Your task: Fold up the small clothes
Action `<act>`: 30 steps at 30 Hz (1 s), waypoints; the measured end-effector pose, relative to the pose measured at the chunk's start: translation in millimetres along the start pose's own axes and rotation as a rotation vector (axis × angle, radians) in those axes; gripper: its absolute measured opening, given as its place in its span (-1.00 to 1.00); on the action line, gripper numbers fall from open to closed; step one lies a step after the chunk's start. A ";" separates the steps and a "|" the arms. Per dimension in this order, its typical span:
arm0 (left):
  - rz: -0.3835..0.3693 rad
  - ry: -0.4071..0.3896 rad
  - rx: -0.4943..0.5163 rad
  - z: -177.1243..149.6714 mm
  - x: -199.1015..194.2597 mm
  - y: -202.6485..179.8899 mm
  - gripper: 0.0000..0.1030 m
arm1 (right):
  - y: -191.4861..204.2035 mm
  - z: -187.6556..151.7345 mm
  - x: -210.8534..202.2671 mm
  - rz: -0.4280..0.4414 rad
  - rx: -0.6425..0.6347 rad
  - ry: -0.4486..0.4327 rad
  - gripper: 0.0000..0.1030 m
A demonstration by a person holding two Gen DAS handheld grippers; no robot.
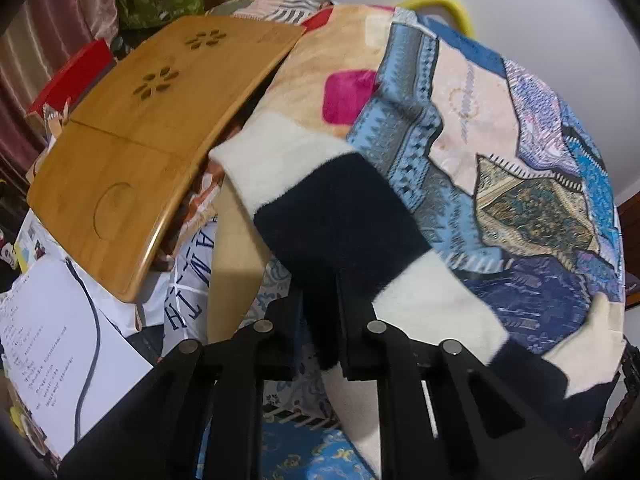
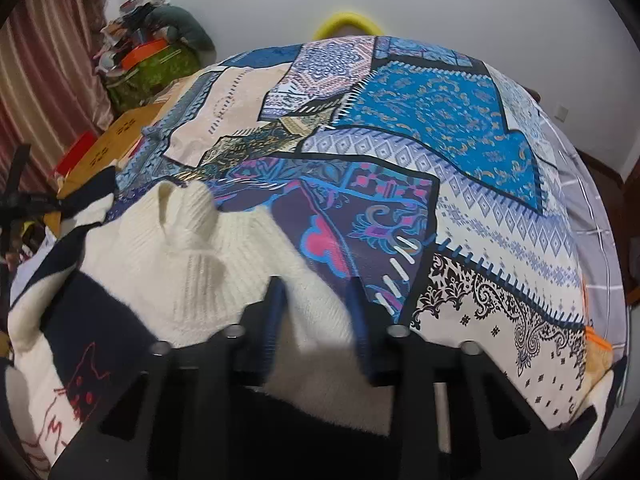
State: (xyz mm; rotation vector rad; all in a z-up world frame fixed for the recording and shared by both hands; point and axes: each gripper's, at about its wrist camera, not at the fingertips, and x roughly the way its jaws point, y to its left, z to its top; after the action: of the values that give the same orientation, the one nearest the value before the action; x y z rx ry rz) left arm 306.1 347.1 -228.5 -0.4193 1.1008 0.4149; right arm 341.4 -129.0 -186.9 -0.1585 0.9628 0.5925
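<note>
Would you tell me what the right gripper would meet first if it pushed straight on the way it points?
The right gripper would probably press deeper into the cream sweater already between its fingers, with the patchwork bedspread beyond.

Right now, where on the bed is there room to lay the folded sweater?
The patchwork bedspread is bare beyond the white-and-navy sweater, from its collar out to the far edge by the wall. The left side is crowded: a wooden lap tray, papers and boxes pile up there.
</note>
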 end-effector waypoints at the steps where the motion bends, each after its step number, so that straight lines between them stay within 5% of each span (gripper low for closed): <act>1: 0.001 -0.013 0.006 1.1 -5.8 -1.6 -0.79 | 2.1 0.2 -0.8 -0.009 -0.015 -0.005 -0.71; 9: 0.040 -0.132 0.096 5.5 -66.1 -12.2 -0.85 | -8.3 16.6 -4.5 -0.057 0.003 -0.039 -0.82; 18: -0.009 -0.228 0.139 2.9 -117.2 -22.5 -0.86 | -23.5 27.2 -2.7 -0.164 0.080 -0.051 -0.82; 22: -0.058 -0.259 0.183 -4.9 -133.6 -46.1 -0.87 | -11.9 23.3 -15.1 -0.175 0.037 -0.054 -0.67; 25: -0.109 -0.278 0.216 -13.9 -146.4 -68.9 -0.87 | -3.1 21.0 -33.6 -0.173 0.003 -0.072 -0.37; 30: -0.200 -0.314 0.278 -33.1 -172.6 -112.5 -0.87 | 10.2 16.6 -69.4 -0.127 -0.015 -0.132 -0.27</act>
State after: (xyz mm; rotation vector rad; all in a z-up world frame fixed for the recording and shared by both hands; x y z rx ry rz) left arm 271.3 215.1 -70.7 -0.2061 0.7873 0.1408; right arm 318.2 -142.2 -119.9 -0.1901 0.8140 0.4874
